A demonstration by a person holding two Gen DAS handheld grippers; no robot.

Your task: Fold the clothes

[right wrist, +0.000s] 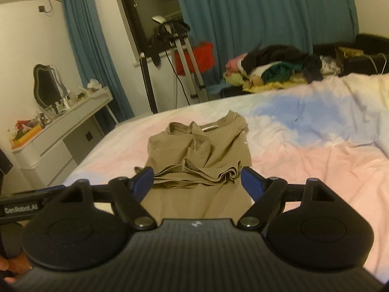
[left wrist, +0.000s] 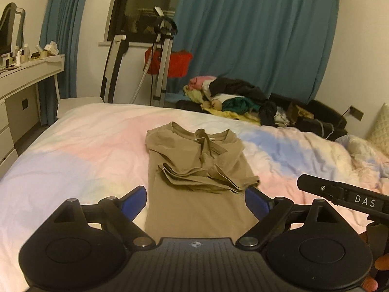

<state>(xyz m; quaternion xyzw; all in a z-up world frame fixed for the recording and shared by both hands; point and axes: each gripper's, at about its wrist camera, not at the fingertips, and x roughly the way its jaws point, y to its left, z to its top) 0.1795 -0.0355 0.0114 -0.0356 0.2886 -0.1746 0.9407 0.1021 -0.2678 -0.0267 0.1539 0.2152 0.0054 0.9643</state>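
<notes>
Left wrist view: our left gripper (left wrist: pixel 195 198) and right gripper (right wrist: pixel 197 178) hang released over the half-folded tan shirt (left wrist: pixel 194 168); we'd pinch both hem corners evenly.

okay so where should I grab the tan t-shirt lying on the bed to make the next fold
Grip the near hem of the tan t-shirt, one corner per gripper, coming in low from the near edge. Its sleeves are already folded inward into a narrow strip running away from you, so lifting the hem toward the collar likely halves it.
</notes>
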